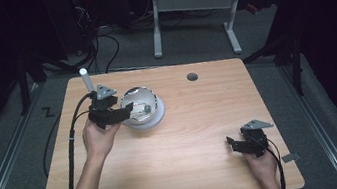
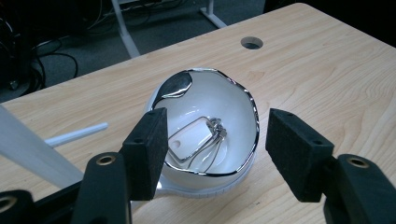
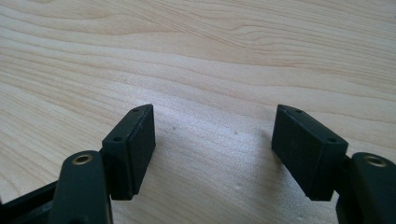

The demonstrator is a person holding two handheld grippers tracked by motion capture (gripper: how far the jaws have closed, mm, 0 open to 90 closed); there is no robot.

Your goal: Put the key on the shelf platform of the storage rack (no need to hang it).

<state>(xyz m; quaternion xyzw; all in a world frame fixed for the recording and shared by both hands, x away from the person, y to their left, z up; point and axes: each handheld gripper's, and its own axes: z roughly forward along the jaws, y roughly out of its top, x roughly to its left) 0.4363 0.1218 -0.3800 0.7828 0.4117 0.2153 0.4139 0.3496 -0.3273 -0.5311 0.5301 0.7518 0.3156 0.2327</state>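
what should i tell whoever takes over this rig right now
Left gripper: open, holding nothing, poised at the near rim of the bowl.
Right gripper: open, empty, low over bare table at the near right.
Bowl: on the table's left half, with a white tag on a wire ring lying inside.
Done: nothing gripped yet.
Left: probably to take hold of the bowl or the tag.

A bowl (image 1: 143,107) sits on the table's (image 1: 189,142) left rear part. A tag (image 2: 190,138) lies inside it. A tube (image 1: 86,80) stands just left of it.
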